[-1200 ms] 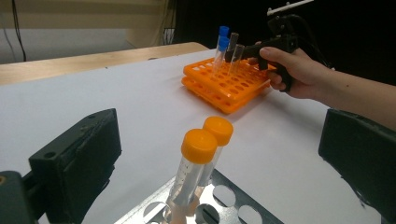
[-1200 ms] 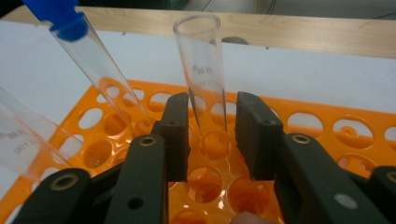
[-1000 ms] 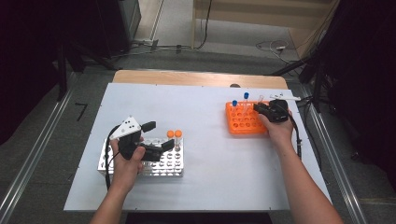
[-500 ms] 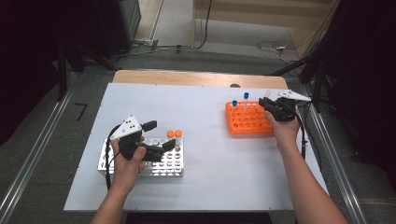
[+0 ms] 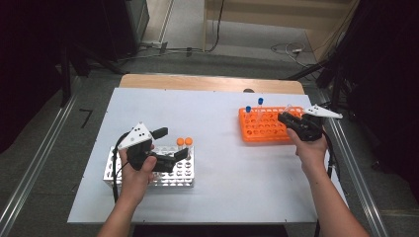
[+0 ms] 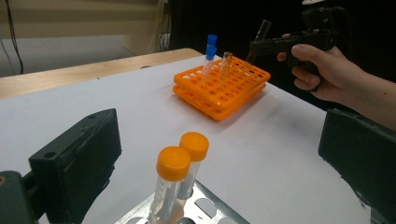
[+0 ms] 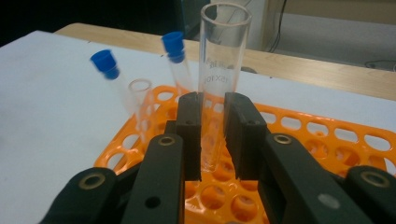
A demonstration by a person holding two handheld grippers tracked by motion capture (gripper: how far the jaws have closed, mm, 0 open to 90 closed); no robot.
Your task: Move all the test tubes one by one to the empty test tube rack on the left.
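Right gripper (image 7: 212, 140) clamped on an open glass test tube (image 7: 219, 70), held upright just above the orange rack (image 7: 299, 140) at the desk's far right. Step in hand looks like moving this tube between rack holes or taking it off; next move calls for keeping it vertical and lining it over a free hole before lowering.

Left gripper (image 5: 170, 143) jaws apart, empty, hovering over the metal rack (image 5: 148, 175) at near left, just beside two orange-capped tubes (image 6: 182, 172) standing in it; they seem to hold some liquid.

Farther off: orange rack carries two blue-capped tubes (image 7: 140, 60) and one uncapped tube (image 7: 140, 100), leaning slightly, most holes free
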